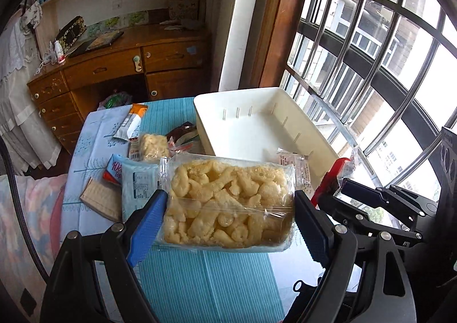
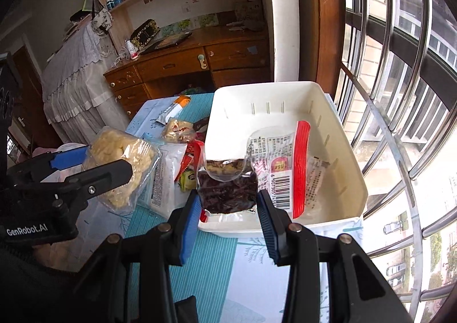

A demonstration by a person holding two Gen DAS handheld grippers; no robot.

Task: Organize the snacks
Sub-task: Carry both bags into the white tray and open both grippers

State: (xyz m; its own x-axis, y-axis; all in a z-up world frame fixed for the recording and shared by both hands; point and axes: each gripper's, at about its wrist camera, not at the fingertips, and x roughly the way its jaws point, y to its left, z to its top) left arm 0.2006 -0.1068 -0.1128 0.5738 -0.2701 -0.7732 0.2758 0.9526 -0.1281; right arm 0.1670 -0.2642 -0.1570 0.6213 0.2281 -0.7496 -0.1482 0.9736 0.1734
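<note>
Snacks: puffs [image 1: 225, 200], dark pack [image 2: 228, 191]
Left hand-held gripper [image 1: 228, 206]: pinching puffs
Right hand-held gripper [image 2: 228, 217]: pinching dark pack over bin [image 2: 342, 129]

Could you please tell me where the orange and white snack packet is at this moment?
The orange and white packet lies at the table's far end in both wrist views, left of the white bin, beyond the small puffed snack pack.

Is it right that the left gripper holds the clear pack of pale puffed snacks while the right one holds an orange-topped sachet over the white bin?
Not quite. The right gripper holds a red-edged packet of dark snacks, as the right wrist view shows. The left gripper does hold the puffed snack pack, near the white bin.
</note>
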